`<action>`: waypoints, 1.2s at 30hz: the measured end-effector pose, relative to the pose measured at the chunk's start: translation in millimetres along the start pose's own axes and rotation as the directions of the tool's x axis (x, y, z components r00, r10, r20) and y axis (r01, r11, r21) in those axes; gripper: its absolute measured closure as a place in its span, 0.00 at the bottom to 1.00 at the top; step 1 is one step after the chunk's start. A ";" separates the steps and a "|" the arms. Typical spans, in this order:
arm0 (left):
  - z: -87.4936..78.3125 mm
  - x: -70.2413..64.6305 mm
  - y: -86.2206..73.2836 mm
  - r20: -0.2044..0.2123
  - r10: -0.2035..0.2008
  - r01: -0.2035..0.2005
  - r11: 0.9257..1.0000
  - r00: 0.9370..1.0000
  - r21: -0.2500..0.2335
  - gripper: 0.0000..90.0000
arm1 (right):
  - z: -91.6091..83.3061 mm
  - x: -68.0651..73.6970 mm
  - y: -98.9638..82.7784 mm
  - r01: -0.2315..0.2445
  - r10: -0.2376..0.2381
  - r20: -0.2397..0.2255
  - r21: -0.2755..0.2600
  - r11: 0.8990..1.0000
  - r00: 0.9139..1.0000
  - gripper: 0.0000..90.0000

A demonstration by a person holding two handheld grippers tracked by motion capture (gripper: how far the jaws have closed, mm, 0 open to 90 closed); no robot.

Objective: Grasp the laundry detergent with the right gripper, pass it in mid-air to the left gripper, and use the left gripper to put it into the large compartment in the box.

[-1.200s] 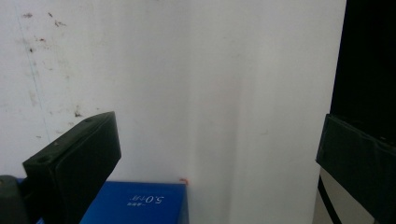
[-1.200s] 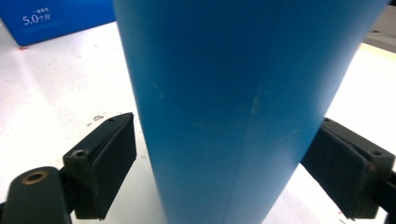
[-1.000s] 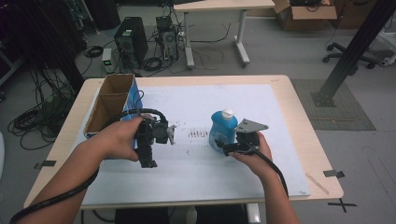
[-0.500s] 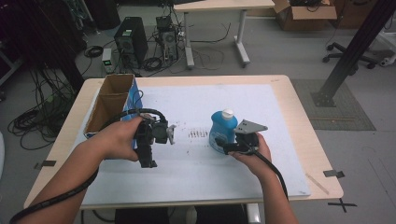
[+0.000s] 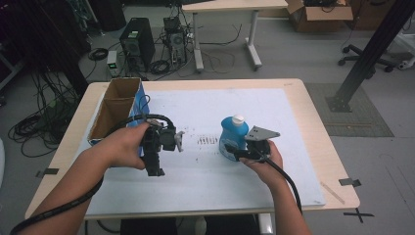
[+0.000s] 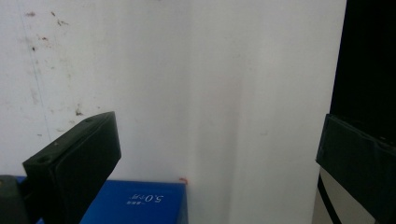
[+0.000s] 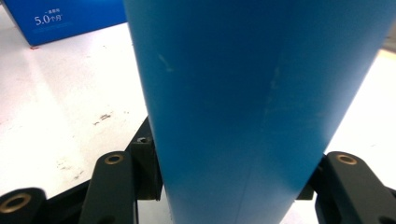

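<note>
White print "5.0" plus small unclear characters on the blue box [image 7: 60, 18] (right gripper view). Same print shows upside down in the left gripper view. Nothing else legible.

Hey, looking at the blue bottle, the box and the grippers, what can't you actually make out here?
- Blue bottle: right gripper view cuts off cap and base; no label visible.
- Bottle's lower body, high view: hidden behind the right gripper.
- Cardboard box: its inside is shadowed in the high view.
- Box print: mostly cut off by the left gripper view's bottom edge.
</note>
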State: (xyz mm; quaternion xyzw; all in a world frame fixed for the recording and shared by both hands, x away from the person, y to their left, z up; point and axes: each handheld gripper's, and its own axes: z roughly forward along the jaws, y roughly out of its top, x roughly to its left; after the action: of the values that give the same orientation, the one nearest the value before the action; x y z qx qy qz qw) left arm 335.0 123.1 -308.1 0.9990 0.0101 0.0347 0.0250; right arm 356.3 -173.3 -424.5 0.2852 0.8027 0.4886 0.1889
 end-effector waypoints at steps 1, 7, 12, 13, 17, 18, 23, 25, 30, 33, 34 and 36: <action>-0.5 -0.1 -0.2 0.000 -0.002 0.002 1.000 1.000 0.000 0.00 | -1.8 -0.2 1.8 0.003 -0.003 -0.002 -0.005 1.000 1.000 0.49; -5.5 1.9 -0.1 -0.005 -0.007 0.007 1.000 1.000 0.006 0.00 | -21.7 -1.2 23.2 0.027 -0.027 -0.036 -0.018 0.999 0.999 0.49; -15.4 4.1 0.3 -0.017 -0.005 0.005 1.000 1.000 -0.005 0.00 | -43.0 0.0 43.1 0.075 -0.077 -0.085 -0.030 0.997 0.993 0.49; -16.9 4.3 0.0 -0.019 -0.004 0.004 1.000 1.000 -0.006 0.00 | -47.1 0.9 46.4 0.083 -0.086 -0.096 -0.036 0.996 0.992 0.49; -27.0 6.4 -1.6 -0.026 -0.011 0.011 1.000 1.000 -0.011 0.00 | -60.6 4.6 56.9 0.125 -0.127 -0.144 -0.027 0.992 0.981 0.49; -29.4 6.8 -1.9 -0.028 -0.011 0.011 1.000 1.000 -0.012 0.00 | -63.1 5.7 58.6 0.137 -0.139 -0.154 -0.021 0.990 0.978 0.49; -39.5 6.9 -2.2 -0.028 -0.011 0.010 1.000 1.000 -0.022 0.00 | -72.4 10.6 61.8 0.189 -0.184 -0.220 -0.001 0.982 0.958 0.49; -42.6 6.8 -1.6 -0.026 -0.010 0.010 1.000 1.000 -0.021 0.00 | -74.7 12.7 60.6 0.205 -0.199 -0.248 -0.001 0.979 0.948 0.49; -48.4 5.8 2.8 -0.032 -0.006 0.005 1.000 0.999 -0.016 0.00 | -74.3 18.4 53.0 0.222 -0.213 -0.304 -0.006 0.975 0.928 0.49; -50.0 4.6 7.2 -0.039 0.000 0.000 1.000 0.999 -0.005 0.00 | -70.7 21.4 47.3 0.220 -0.209 -0.322 -0.003 0.976 0.923 0.49; -50.0 4.6 7.2 -0.039 0.000 0.000 1.000 0.999 -0.005 0.00 | -68.9 22.7 45.1 0.219 -0.207 -0.326 -0.003 0.976 0.922 0.49; -50.0 3.5 11.7 -0.038 0.008 -0.009 1.000 0.999 -0.001 0.00 | -65.0 25.6 41.0 0.217 -0.204 -0.339 -0.002 0.976 0.918 0.49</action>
State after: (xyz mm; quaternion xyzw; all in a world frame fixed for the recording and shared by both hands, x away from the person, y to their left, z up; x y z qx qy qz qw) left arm 335.2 114.0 -257.4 0.9982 0.0063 0.0536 0.0254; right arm 310.1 -186.1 -359.2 0.1126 0.8576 0.4928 0.0951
